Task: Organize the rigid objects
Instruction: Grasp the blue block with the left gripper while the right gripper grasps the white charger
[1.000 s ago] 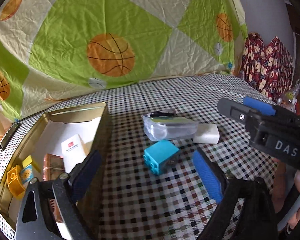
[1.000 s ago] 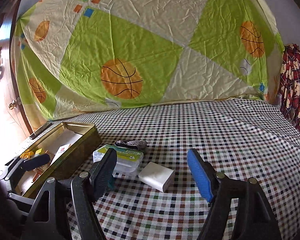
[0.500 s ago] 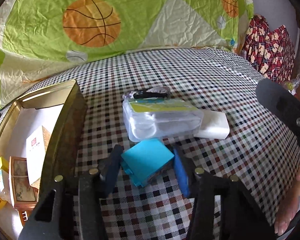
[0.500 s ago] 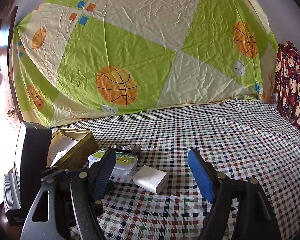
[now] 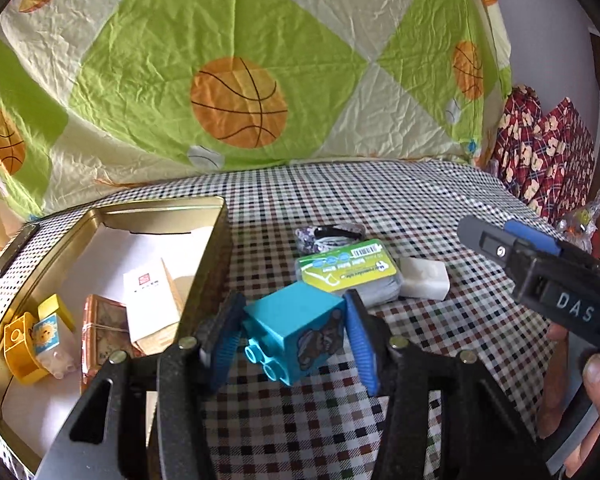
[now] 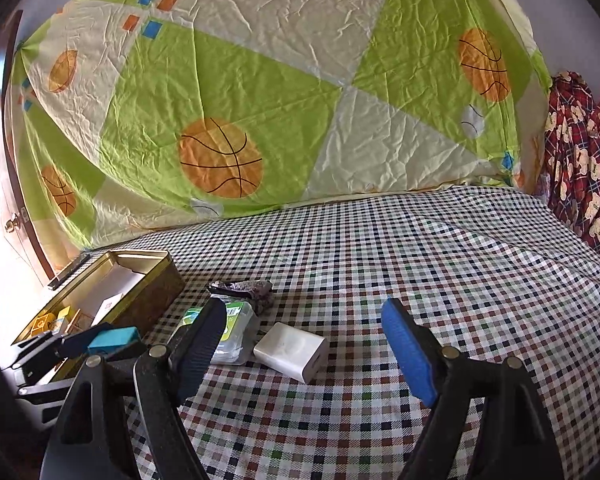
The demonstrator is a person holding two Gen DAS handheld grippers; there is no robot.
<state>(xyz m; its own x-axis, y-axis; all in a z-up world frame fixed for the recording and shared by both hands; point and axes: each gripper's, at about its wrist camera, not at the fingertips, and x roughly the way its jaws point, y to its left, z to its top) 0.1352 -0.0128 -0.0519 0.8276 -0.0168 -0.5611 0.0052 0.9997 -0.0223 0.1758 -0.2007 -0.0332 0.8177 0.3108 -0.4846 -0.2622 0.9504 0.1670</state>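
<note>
A teal toy block [image 5: 296, 328] with a bear picture sits between the blue pads of my left gripper [image 5: 292, 312], which is shut on it just above the checked cloth. The same block [image 6: 112, 336] shows at the far left of the right wrist view, beside the gold tin [image 6: 156, 280]. My right gripper [image 6: 304, 316] is open and its jaws are opening. A white charger block [image 6: 292, 350] lies on the cloth between and below them, untouched. Left of it lies a clear plastic box with a green label [image 6: 236, 320], and behind that a dark bundle [image 6: 244, 288].
The open gold tin [image 5: 216, 248] at the left holds a yellow block [image 5: 20, 344], a white card box [image 5: 148, 300] and a brown box [image 5: 100, 328]. A basketball-print sheet [image 6: 260, 120] hangs behind the table. Red patterned fabric [image 6: 580, 160] stands at the right edge.
My left gripper came down around the teal block, shut on it and raised it off the cloth. The right gripper stayed put with its jaws a little wider.
</note>
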